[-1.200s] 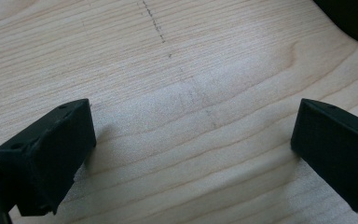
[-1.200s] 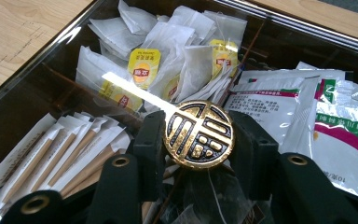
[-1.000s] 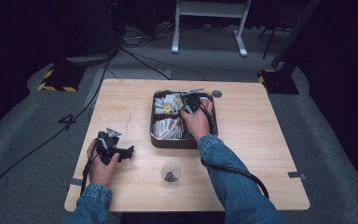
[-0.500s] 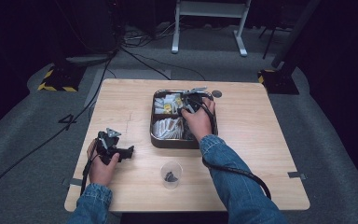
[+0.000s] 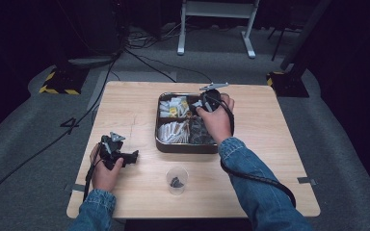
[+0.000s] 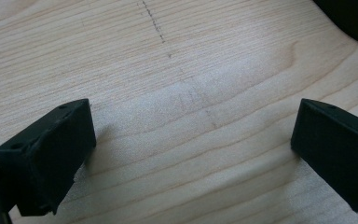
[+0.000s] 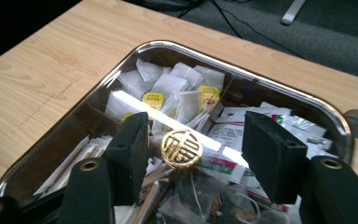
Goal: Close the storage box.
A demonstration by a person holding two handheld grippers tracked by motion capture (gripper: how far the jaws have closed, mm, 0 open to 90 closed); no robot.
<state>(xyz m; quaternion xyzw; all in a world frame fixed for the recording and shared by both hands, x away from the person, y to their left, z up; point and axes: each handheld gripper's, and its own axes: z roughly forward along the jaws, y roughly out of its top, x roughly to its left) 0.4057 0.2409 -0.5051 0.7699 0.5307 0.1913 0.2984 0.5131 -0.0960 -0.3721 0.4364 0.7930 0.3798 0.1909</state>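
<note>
Right tool (image 7: 193,144) (parted) hangs above the tray (image 7: 121,70).

High view looks forward and down over the whole counter (image 5: 125,103); left gripper view sits close above bare wood, right gripper view close over the tray (image 7: 242,74), both shared with high view.

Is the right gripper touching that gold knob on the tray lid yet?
Apart. In the right gripper view the open right gripper straddles the gold knob, with gaps visible on both sides.
</note>
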